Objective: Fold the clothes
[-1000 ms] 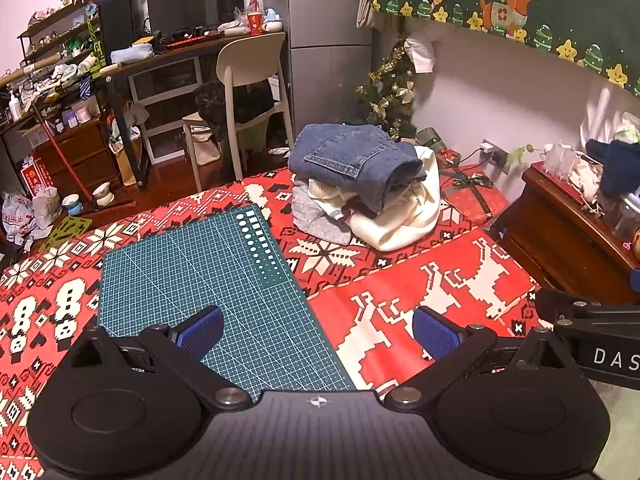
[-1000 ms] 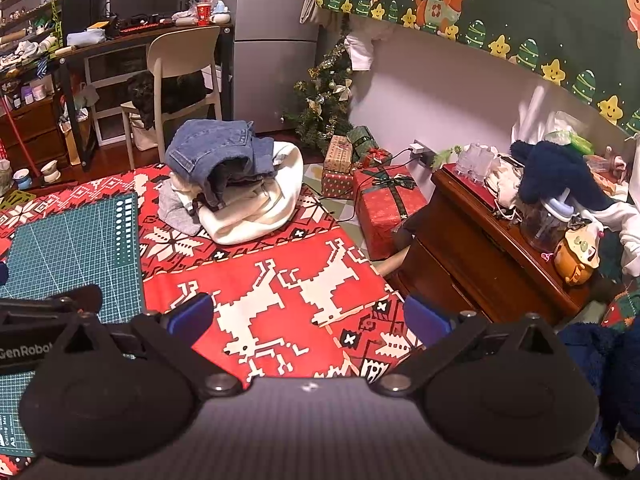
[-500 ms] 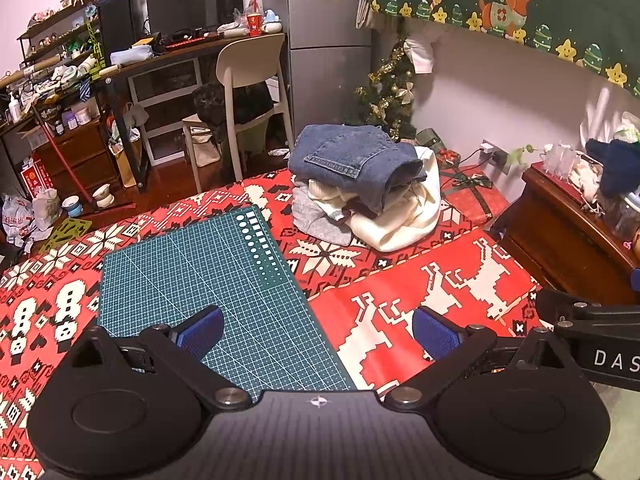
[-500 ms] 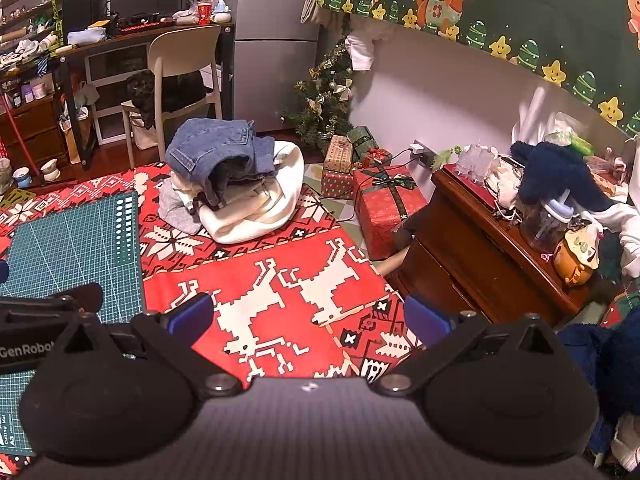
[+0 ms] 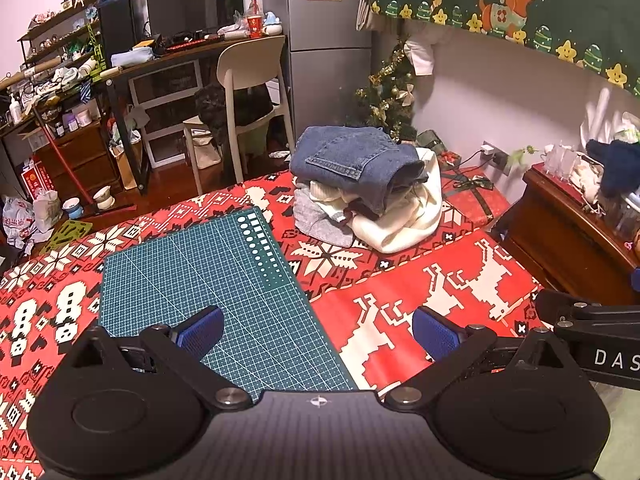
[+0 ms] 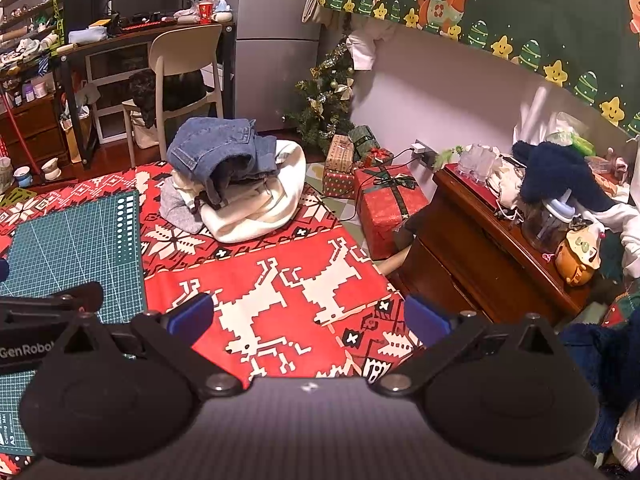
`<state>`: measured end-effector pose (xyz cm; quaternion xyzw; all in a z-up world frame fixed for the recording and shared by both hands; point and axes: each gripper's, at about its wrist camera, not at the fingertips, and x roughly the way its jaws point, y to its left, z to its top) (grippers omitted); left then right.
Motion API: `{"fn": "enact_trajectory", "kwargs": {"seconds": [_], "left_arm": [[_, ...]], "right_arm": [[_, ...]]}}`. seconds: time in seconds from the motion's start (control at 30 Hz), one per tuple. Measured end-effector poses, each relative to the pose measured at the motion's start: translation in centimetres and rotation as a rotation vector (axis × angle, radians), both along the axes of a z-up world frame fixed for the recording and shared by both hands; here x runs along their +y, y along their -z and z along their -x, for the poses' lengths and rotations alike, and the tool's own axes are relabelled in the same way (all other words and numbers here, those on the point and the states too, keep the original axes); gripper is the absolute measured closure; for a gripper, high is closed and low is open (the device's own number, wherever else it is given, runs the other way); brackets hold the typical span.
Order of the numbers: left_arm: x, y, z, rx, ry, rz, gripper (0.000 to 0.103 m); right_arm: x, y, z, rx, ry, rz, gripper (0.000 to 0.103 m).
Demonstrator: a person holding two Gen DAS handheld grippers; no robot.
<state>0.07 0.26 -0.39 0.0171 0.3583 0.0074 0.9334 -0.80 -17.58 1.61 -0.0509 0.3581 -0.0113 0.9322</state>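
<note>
At the upper middle of the frame the clothes pile point(image 5: 360, 192) sits unchanged, both the left gripper point(image 5: 316, 330) and right gripper point(image 6: 306, 314) still hovering, fingers spread wide, empty.

Left hand-held gripper point(image 5: 318, 332) and right hand-held gripper point(image 6: 306, 316): side by side, level, blue-padded jaws spread wide, nothing held between them.

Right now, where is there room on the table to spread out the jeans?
The green mat is bare, bordered by the snowman print on its left and the clothes pile beyond its far right corner. The reindeer cloth between mat and wooden cabinet is bare too. The far corner is crowded by the pile.
</note>
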Motion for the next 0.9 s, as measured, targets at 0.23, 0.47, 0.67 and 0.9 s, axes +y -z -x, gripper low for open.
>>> {"fn": "enact_trajectory", "kwargs": {"seconds": [0.23,0.47,0.67,0.9], "left_arm": [[-0.3,0.1,0.0,-0.007,-0.008,-0.010,0.001],[0.1,0.1,0.0,-0.013,-0.003,0.019,0.005],[0.2,0.4,-0.2,-0.016,-0.001,0.016,0.005],[0.6,1.3,-0.8,-0.011,0.013,0.036,0.004]], "right_arm": [[-0.1,0.0,-0.1,0.006,0.004,-0.003,0.001],[-0.1,0.2,-0.3,0.008,0.001,-0.002,0.001],[0.2,0.6,-0.3,0.003,-0.006,0.007,0.001],[0.1,1.3,-0.9,0.020,-0.013,-0.003,0.001]]}}
